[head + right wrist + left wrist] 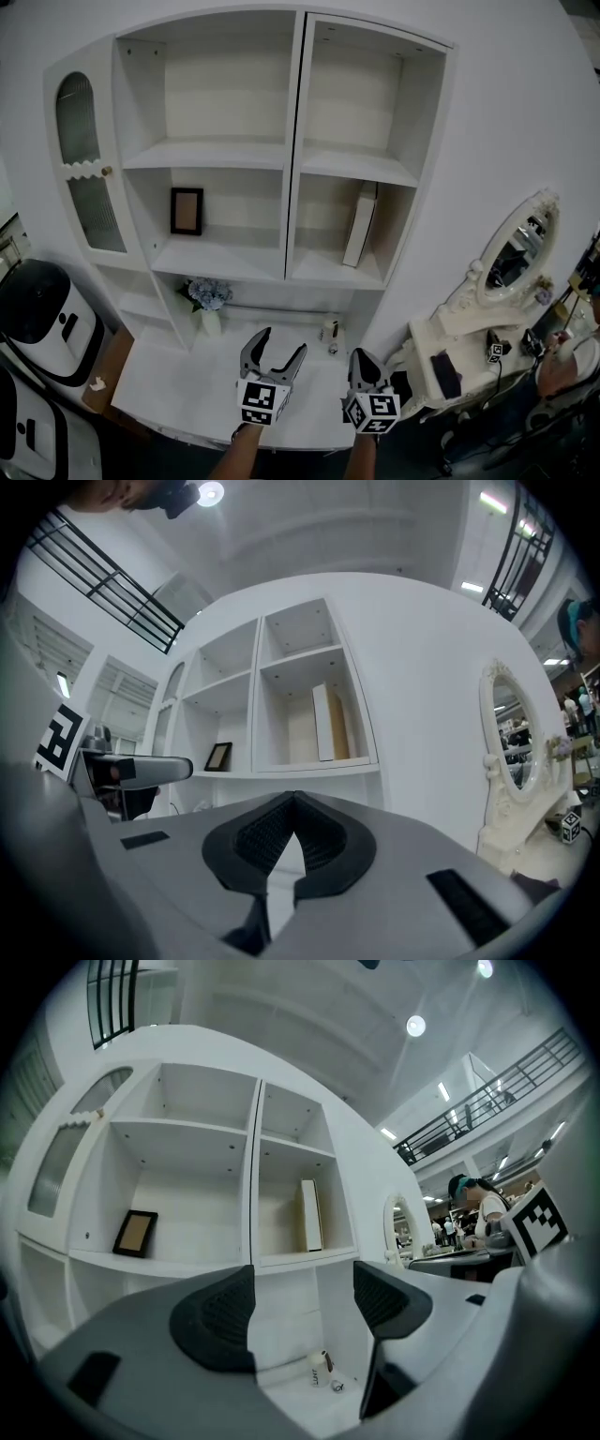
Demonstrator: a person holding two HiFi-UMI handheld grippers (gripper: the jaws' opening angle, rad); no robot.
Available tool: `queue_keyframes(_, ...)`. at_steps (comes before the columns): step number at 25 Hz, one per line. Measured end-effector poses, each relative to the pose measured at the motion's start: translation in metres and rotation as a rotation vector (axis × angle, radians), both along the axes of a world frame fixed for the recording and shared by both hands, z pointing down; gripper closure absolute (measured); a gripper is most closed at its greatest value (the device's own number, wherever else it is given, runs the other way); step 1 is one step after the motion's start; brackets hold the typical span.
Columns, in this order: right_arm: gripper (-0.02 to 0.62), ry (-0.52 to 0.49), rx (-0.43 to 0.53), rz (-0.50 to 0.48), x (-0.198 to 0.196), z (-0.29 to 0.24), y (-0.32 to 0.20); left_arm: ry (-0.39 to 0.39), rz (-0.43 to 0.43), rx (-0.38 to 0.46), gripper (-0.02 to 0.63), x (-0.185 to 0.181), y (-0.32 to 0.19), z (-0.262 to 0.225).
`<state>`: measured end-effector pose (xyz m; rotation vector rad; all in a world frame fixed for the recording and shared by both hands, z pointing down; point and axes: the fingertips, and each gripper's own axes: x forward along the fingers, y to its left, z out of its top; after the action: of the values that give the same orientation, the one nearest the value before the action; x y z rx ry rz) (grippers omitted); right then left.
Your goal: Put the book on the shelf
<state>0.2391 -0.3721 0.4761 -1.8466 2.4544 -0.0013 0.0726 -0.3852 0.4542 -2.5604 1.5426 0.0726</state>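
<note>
A white book [359,225] stands leaning against the right wall of the shelf unit's [296,150] lower right compartment; it also shows as the book [310,1215] and the book [329,723] in both gripper views. My left gripper [278,351] hovers low over the white desk [169,384], open and empty, well below the book. The left gripper [298,1299] has its jaws wide apart. To its right, my right gripper [367,360] is shut with nothing in it; the right gripper [292,810] shows its jaw tips touching.
A dark picture frame [187,211] stands in the lower left compartment. A vase of blue flowers [208,298] and a small bottle [330,330] sit on the desk. An ornate white mirror [511,251] on a dresser stands right; a white appliance [42,319] left.
</note>
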Motion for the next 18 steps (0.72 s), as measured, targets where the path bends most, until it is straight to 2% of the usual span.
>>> queue_keyframes(6,0.571,0.014,0.011,0.008,0.006,-0.007,0.0,0.024,0.015,0.026,0.386,0.0,0.004,-0.012)
queue_keyframes(11,0.571,-0.003,0.018,0.011,0.008,-0.01,0.003,0.037,0.012,0.033,0.522,-0.002,0.007,-0.014)
queue_keyframes(14,0.571,-0.007,0.019,0.002,0.006,-0.011,0.003,0.052,0.02,0.03,0.578,-0.001,0.006,-0.016)
queue_keyframes(18,0.571,-0.008,0.018,-0.01,0.003,-0.01,0.008,0.066,0.026,0.02,0.589,0.001,0.011,-0.015)
